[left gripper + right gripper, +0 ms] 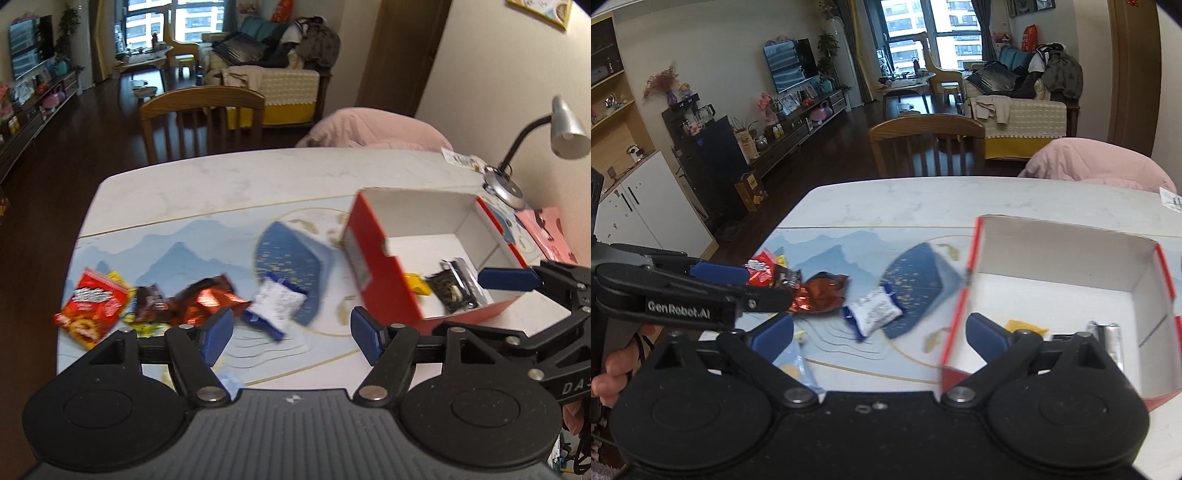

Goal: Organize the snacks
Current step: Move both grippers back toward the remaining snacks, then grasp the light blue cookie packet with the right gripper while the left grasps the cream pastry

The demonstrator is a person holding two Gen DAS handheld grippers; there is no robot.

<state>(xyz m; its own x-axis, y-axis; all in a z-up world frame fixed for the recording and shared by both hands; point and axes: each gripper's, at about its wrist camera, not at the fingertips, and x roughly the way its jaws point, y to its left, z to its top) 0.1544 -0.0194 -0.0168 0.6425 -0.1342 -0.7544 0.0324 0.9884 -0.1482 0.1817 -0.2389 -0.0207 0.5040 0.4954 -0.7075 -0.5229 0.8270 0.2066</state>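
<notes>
A red box with a white inside (373, 254) (1071, 266) stands on the table at right. It holds a yellow packet (417, 283) (1025, 326) and a dark and silver packet (456, 286) (1108, 338). Loose snacks lie in a row left of the box: a red packet (92, 308) (761, 273), a dark brown packet (149, 301), a shiny red-brown packet (207, 301) (822, 293) and a white and blue packet (277, 306) (873, 312). My left gripper (291, 330) is open and empty above the white packet. My right gripper (881, 334) is open and empty near the box's front left corner.
A patterned blue mat (177, 243) covers the white table (258, 173). A silver desk lamp (506, 188) and a pink card (546, 229) stand right of the box. A wooden chair (203, 118) and a pink-covered chair (369, 129) are at the far edge. A light blue packet (796, 360) lies near me.
</notes>
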